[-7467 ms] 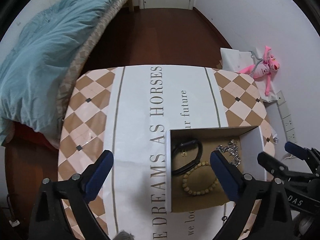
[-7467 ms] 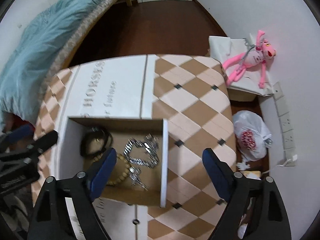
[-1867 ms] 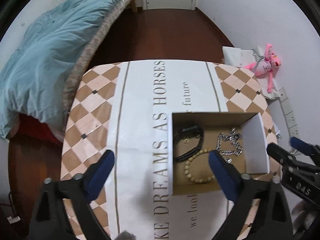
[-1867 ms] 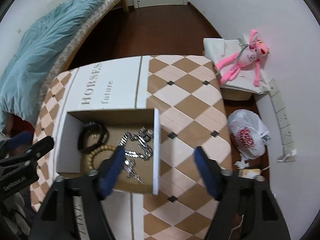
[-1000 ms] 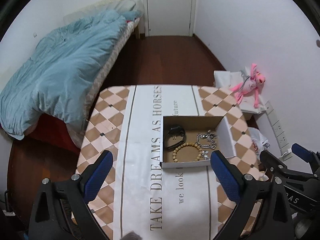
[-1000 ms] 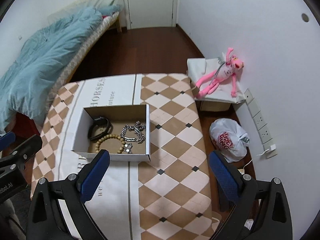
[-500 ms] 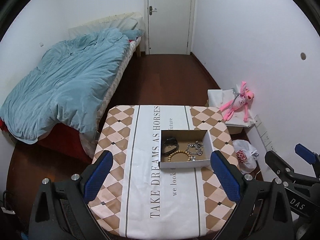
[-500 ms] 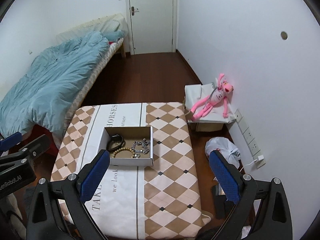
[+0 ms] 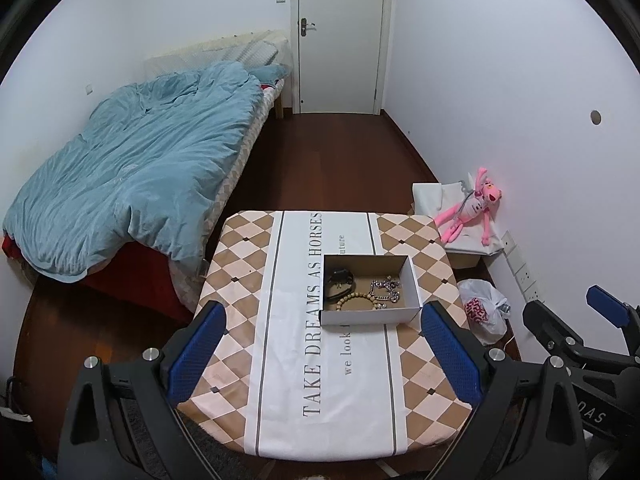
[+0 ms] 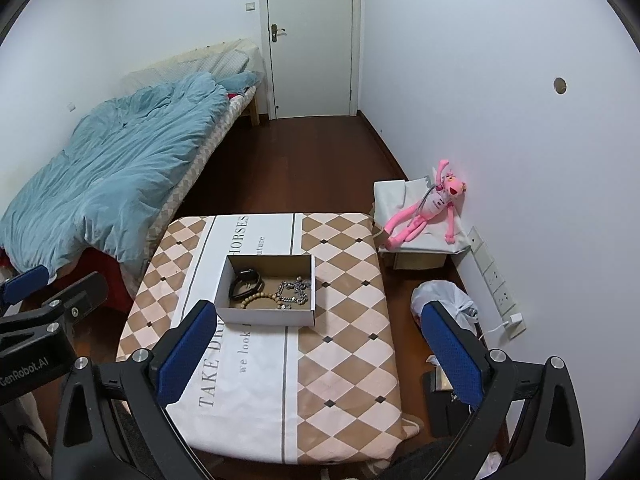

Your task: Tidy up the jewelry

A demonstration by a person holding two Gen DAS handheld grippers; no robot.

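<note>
A white cardboard box (image 9: 370, 317) (image 10: 264, 317) sits on the checkered tablecloth. Inside it lie a black band (image 9: 338, 278) (image 10: 244, 280), a wooden bead bracelet (image 9: 354, 301) (image 10: 260, 300) and a silver chain (image 9: 385, 289) (image 10: 295, 292). My left gripper (image 9: 322, 344) is open and empty, held high above and well back from the table. My right gripper (image 10: 316, 350) is likewise open and empty, far above the box. Each gripper shows at the edge of the other's view.
The table (image 9: 280, 360) (image 10: 344, 344) stands beside a bed with a blue duvet (image 9: 132, 176) (image 10: 108, 184). A pink plush toy (image 9: 472, 208) (image 10: 424, 208) lies on a small box by the right wall. A white plastic bag (image 9: 482, 308) (image 10: 440, 296) sits on the dark floor. A closed door (image 9: 340, 36) is at the far end.
Both grippers have pulled up and back from just over the box to high above the table, so the whole room shows. The jewelry stays in the box.
</note>
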